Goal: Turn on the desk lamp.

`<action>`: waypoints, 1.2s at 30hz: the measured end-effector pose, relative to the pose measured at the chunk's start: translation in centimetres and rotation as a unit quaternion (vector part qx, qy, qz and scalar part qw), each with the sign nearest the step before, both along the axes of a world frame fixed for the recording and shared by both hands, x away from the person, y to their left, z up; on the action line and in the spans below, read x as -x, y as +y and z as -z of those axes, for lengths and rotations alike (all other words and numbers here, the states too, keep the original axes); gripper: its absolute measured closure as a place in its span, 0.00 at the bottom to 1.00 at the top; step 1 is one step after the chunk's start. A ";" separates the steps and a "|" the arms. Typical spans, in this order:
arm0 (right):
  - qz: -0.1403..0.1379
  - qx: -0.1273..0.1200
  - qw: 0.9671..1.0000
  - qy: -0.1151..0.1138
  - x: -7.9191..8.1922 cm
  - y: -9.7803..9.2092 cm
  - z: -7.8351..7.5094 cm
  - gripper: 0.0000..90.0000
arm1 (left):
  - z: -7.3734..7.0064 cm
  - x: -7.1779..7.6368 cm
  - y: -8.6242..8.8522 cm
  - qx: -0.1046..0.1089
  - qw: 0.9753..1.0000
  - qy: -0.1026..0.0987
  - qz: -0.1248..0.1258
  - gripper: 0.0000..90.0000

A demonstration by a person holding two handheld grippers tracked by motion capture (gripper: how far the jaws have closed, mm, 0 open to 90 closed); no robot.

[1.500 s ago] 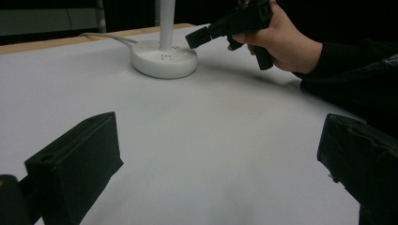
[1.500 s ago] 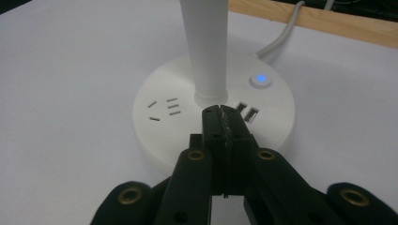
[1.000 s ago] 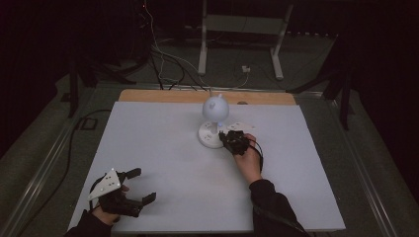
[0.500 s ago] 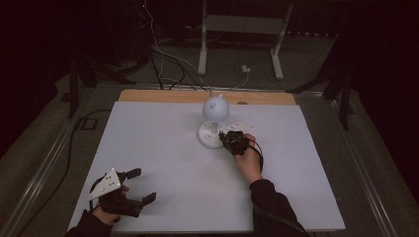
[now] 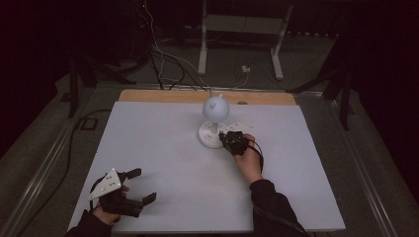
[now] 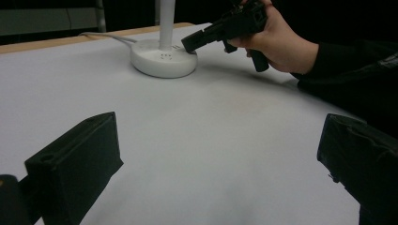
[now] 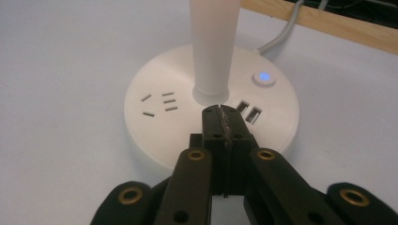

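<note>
The lamp (image 5: 213,123) stands near the table's (image 5: 148,148) far edge. The right gripper (image 7: 220,112), jaws clenched empty, is poised over its base; the lit button (image 7: 263,77) should be pressed squarely. The left gripper (image 5: 141,185) is held released, well apart.

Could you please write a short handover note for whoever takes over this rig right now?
Right hand-held gripper: jaws shut on nothing, tips over the white lamp base, just in front of the stem and beside the USB ports.
Left hand-held gripper: jaws open, holding nothing, low at the near left corner of the table.
The lamp stands at the far middle of the table, and its round button glows blue.
Done: the right gripper is at the base.
Left: probably a press on the button, which is to the right of the tips.
</note>
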State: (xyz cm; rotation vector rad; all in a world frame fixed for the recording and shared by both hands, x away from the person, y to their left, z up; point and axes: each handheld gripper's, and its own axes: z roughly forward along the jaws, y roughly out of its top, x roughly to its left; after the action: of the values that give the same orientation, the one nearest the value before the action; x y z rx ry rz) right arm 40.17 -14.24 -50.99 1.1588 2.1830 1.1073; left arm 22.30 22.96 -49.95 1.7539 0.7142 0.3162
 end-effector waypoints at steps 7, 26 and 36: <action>-0.034 -0.019 0.999 -0.018 0.5 -0.2 -0.8 0.78 | 0.0 0.0 0.1 0.000 1.000 0.000 -0.001 0.00; -0.142 -0.072 0.987 0.017 2.9 -1.8 -3.1 0.00 | 0.0 0.0 0.0 -0.002 1.000 -0.001 0.001 0.00; -0.157 -0.055 0.986 -0.018 5.0 -3.7 -3.1 0.00 | 0.0 0.0 0.0 -0.001 1.000 0.000 0.000 0.00</action>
State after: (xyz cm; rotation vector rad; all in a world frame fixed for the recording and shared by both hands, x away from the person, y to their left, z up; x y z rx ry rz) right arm 35.17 -17.91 -47.89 0.8466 2.3563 1.3803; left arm 22.28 22.96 -49.99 1.7565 0.7132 0.3177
